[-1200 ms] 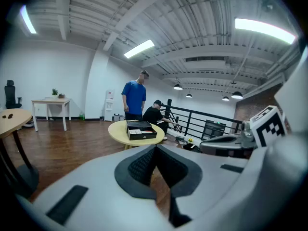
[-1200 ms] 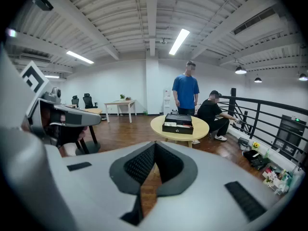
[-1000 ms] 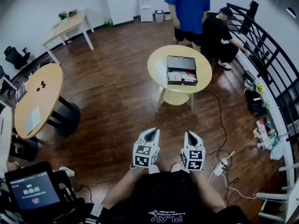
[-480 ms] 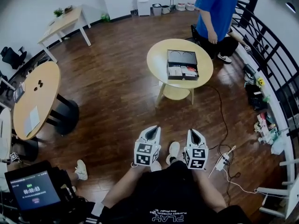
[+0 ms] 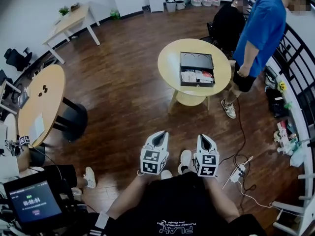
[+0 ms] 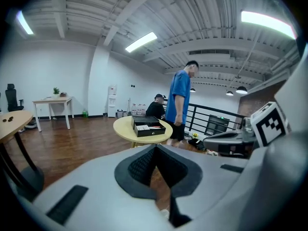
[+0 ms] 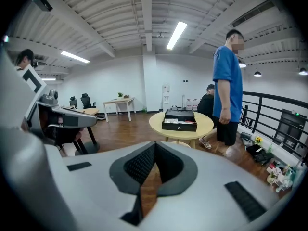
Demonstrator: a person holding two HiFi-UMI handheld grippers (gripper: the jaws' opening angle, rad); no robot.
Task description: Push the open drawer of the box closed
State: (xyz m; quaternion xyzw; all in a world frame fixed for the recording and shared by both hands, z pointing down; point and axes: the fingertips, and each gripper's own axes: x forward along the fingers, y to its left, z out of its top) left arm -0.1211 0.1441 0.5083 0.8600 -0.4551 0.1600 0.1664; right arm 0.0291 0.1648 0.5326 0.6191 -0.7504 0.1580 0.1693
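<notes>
A black box point(image 5: 196, 61) stands on a round yellow table point(image 5: 170, 65) across the room. Its drawer point(image 5: 197, 77) is pulled out toward me, with papers and a red item inside. The box also shows small in the left gripper view point(image 6: 148, 127) and the right gripper view point(image 7: 180, 119). My left gripper point(image 5: 158, 140) point(image 6: 155, 148) and right gripper point(image 5: 205, 142) point(image 7: 154, 144) are held close to my body, side by side, far from the table. Both are shut on nothing, tips touching.
A person in a blue shirt point(image 5: 261, 33) stands at the table's right side, and another in black point(image 5: 227, 23) is behind it. A black railing point(image 5: 295, 68) runs along the right. Cables and a power strip point(image 5: 236, 173) lie on the floor. A round wooden table point(image 5: 39, 102) stands left.
The person in blue has walked from behind the table round to its right side. Both grippers stay shut in the same place near my body.
</notes>
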